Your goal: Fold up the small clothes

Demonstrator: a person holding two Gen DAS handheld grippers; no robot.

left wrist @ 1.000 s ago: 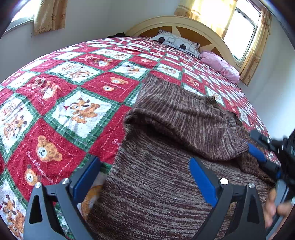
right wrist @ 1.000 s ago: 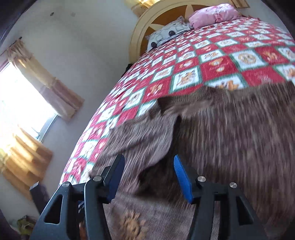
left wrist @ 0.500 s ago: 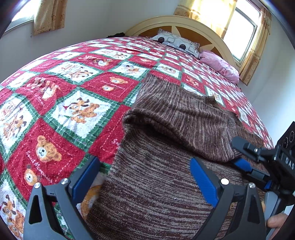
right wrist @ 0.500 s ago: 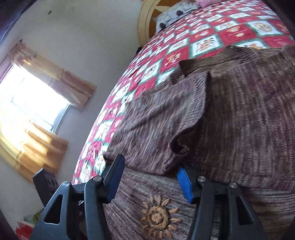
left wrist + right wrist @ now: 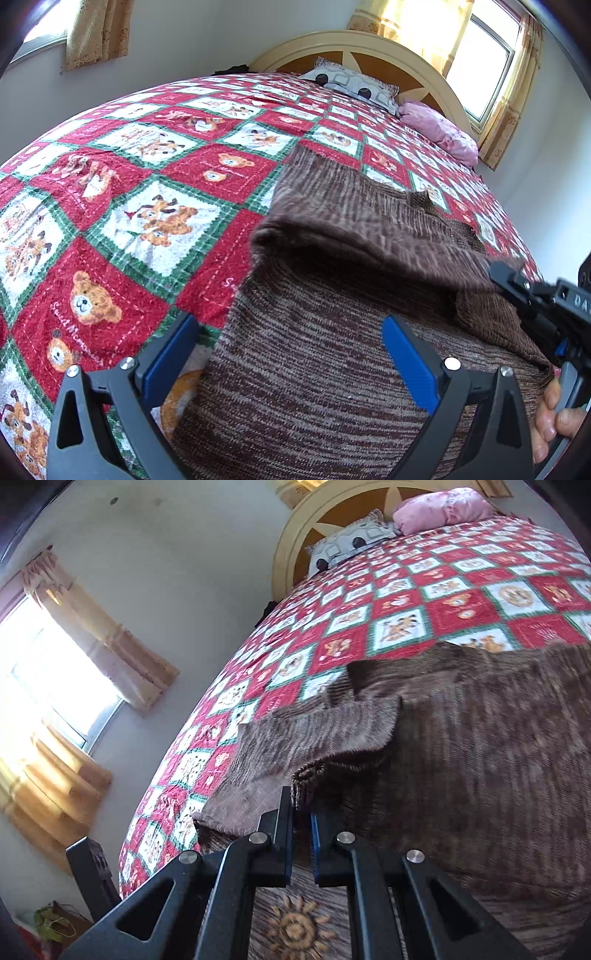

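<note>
Right wrist view shows my right gripper (image 5: 301,812) clenched on the cuff of the sleeve (image 5: 325,734), the dark ribbed edge pinched between the two nearly touching jaws; half a second ago those jaws stood wide apart around that same cuff, so the grasp has only just been made. I take the cuff because it is the free end: holding it lets me carry the whole sleeve across the body in one sweep. The brown knit sweater (image 5: 314,369) lies spread on the near part of the bedspread (image 5: 122,206), its hem end toward me and its far edge reaching toward the middle of the bed, well short of the pillows by the headboard. A sun motif (image 5: 295,928) shows on the fabric just under the right gripper. My left gripper (image 5: 291,362) hangs released, jaws wide, above the left edge of the sweater, one finger over the quilt and the other over the knit; it has hardly shifted over the last second, and I judge it waits there to pin or take the side edge once the sleeve is laid. From the left wrist view the right gripper (image 5: 524,295) has come further in over the folded sleeve than before, and the sleeve's lifted edge looks blurred, so the cloth seems to be moving. The fold is at an early stage, I think.
</note>
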